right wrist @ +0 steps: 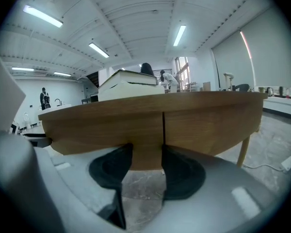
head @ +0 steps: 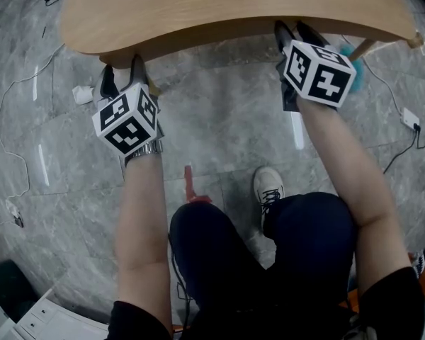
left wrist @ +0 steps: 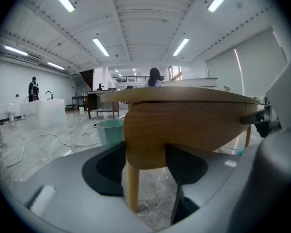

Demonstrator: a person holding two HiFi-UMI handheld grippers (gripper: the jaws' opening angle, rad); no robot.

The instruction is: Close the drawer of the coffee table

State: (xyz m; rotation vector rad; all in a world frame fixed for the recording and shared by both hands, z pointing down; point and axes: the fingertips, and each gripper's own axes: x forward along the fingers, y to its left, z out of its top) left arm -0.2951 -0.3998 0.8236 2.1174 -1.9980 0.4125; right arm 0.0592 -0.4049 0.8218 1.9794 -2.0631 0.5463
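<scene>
The wooden coffee table [head: 219, 6] fills the top of the head view. Its drawer front [right wrist: 111, 125] sits level with the neighbouring panel, with only a thin vertical seam [right wrist: 163, 125] between them. My left gripper [head: 122, 73] is at the table's front left, near a leg [left wrist: 132, 188]. It is open, and the curved wooden front [left wrist: 184, 125] shows between its tips. My right gripper [head: 296, 30] is at the front right, also open. Its black fingers [right wrist: 111, 166] touch the lower edge of the wood on either side of the seam.
The person's legs and a white shoe [head: 269, 186] are just behind the grippers. A teal bin [left wrist: 109, 130] stands beyond the table. Cables [head: 14, 119] and a power strip [head: 411, 119] lie on the grey marble floor. A box [right wrist: 128, 84] rests on the tabletop.
</scene>
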